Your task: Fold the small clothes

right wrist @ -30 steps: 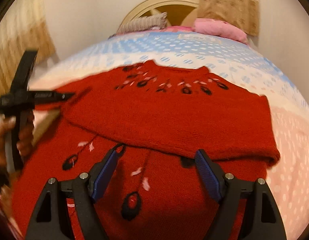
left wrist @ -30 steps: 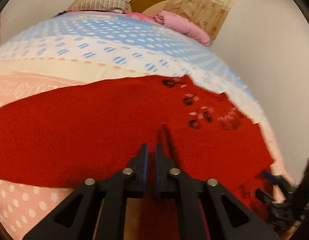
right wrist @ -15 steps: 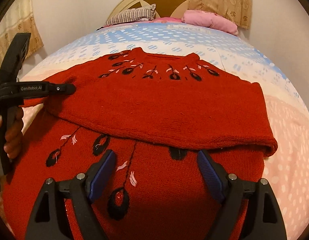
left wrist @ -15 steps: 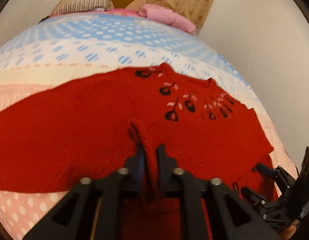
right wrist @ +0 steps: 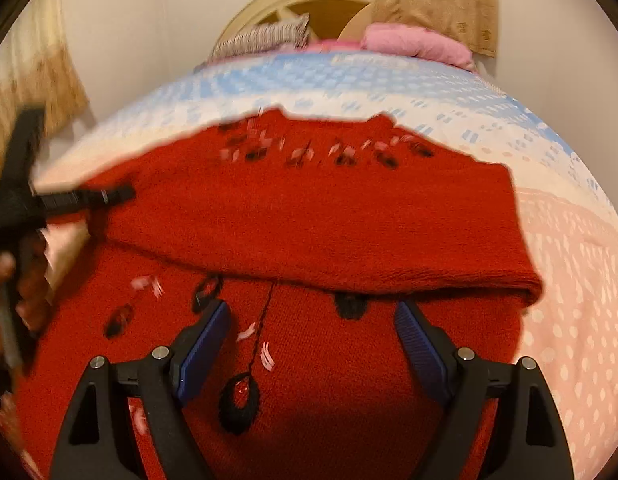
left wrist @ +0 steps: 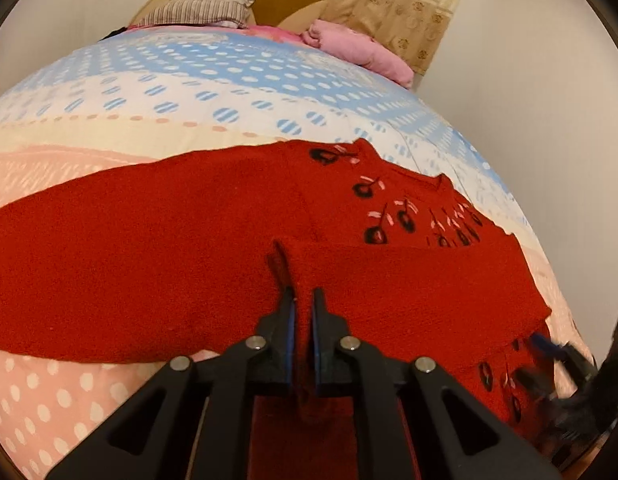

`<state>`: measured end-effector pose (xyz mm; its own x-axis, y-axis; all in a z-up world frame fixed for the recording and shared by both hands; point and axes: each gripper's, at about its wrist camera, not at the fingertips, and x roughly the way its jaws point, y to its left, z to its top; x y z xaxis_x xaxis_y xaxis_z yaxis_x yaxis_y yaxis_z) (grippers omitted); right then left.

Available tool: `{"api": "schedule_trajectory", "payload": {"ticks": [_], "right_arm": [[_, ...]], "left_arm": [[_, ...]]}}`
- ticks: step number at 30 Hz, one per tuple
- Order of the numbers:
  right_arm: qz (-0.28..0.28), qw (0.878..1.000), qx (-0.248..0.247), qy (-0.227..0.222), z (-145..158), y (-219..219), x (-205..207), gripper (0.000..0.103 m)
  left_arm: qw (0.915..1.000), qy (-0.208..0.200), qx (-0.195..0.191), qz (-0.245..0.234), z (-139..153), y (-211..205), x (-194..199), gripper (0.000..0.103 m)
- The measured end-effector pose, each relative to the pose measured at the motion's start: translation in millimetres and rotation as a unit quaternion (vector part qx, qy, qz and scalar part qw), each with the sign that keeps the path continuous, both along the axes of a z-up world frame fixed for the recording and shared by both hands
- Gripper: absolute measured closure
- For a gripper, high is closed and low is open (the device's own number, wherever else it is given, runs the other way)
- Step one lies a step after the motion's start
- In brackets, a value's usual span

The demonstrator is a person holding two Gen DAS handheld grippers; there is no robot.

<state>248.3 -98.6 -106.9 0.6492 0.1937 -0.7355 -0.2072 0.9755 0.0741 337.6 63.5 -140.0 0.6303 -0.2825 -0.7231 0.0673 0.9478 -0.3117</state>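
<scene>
Sweater: red knit sweater [right wrist: 309, 216] lies flat on the bed [left wrist: 229, 92], one part folded across the chest.
Left claw [left wrist: 302, 300]: clamped on a pinched ridge of the sweater's fold.
Right claw [right wrist: 309, 320]: jaws wide apart – nothing gripped, over the sweater's lower front.
</scene>
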Motion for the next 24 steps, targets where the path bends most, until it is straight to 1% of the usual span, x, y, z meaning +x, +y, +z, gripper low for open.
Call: {"api": "schedule_trajectory", "payload": {"ticks": [1,2,3,5,6,7,9,10,11,13,14,15,16,17,18,19,21,22,23,24], "right_arm": [[-0.011,0.999,0.021,-0.022,11,-9,-4,0.018],[-0.018,0.999,0.035,-0.037,19,-16,-6,0.018],[-0.024,0.997,0.047,-0.049,28,-23,-5,0.018],[-0.034,0.997,0.052,-0.052,38,-36,7,0.018],[-0.043,0.997,0.050,-0.045,39,-44,17,0.018],[-0.052,0.997,0.048,-0.029,35,-52,29,0.018],[-0.077,0.996,0.046,0.027,14,-71,50,0.018],[-0.098,0.992,0.041,0.060,-1,-84,57,0.018],[-0.103,0.992,0.038,0.070,-9,-91,57,0.018],[-0.108,0.992,0.038,0.053,-13,-105,48,0.018],[-0.118,0.990,0.048,0.060,-13,-112,46,0.018],[-0.117,0.989,0.065,0.061,-12,-117,44,0.018],[-0.118,0.989,0.067,0.058,-8,-120,42,0.019],[-0.130,0.989,0.056,0.050,-2,-120,39,0.019],[-0.142,0.988,0.045,0.036,6,-118,34,0.019],[-0.140,0.989,0.042,0.012,18,-113,30,0.018],[-0.123,0.991,0.037,-0.019,35,-101,27,0.018],[-0.111,0.993,0.036,-0.025,39,-93,29,0.018],[-0.092,0.995,0.037,-0.026,41,-84,31,0.018],[-0.061,0.997,0.039,-0.019,39,-71,37,0.018]], "left_arm": [[0.9999,-0.004,0.012,-0.002,1,-4,-1,0.095],[0.9997,-0.003,0.023,0.000,0,-6,-1,0.087],[0.9996,0.000,0.030,-0.001,-1,-9,-1,0.076],[0.9993,-0.002,0.035,-0.010,-1,-14,-1,0.065],[0.9992,-0.004,0.040,-0.010,-1,-15,-2,0.057],[0.9987,-0.006,0.049,-0.009,0,-18,-3,0.051],[0.9982,-0.011,0.059,-0.003,1,-17,-7,0.031],[0.9981,-0.012,0.060,0.000,2,-16,-7,0.027],[0.9984,-0.012,0.056,0.003,2,-14,-9,0.024],[0.9989,-0.005,0.046,0.006,-1,-9,-9,0.023],[0.9990,-0.001,0.044,0.008,-3,-8,-8,0.022],[0.9991,0.000,0.043,0.008,-4,-8,-8,0.022],[0.9990,-0.001,0.045,0.008,-3,-10,-8,0.022],[0.9988,-0.001,0.049,0.008,-3,-11,-8,0.022],[0.9986,-0.002,0.053,0.008,-3,-12,-9,0.022],[0.9984,-0.004,0.057,0.008,-3,-13,-10,0.022],[0.9981,-0.007,0.060,0.009,-2,-15,-11,0.021],[0.9981,-0.007,0.061,0.009,-2,-16,-11,0.021],[0.9980,-0.008,0.062,0.012,-1,-15,-12,0.021],[0.9980,-0.008,0.062,0.013,0,-15,-12,0.021]]}}
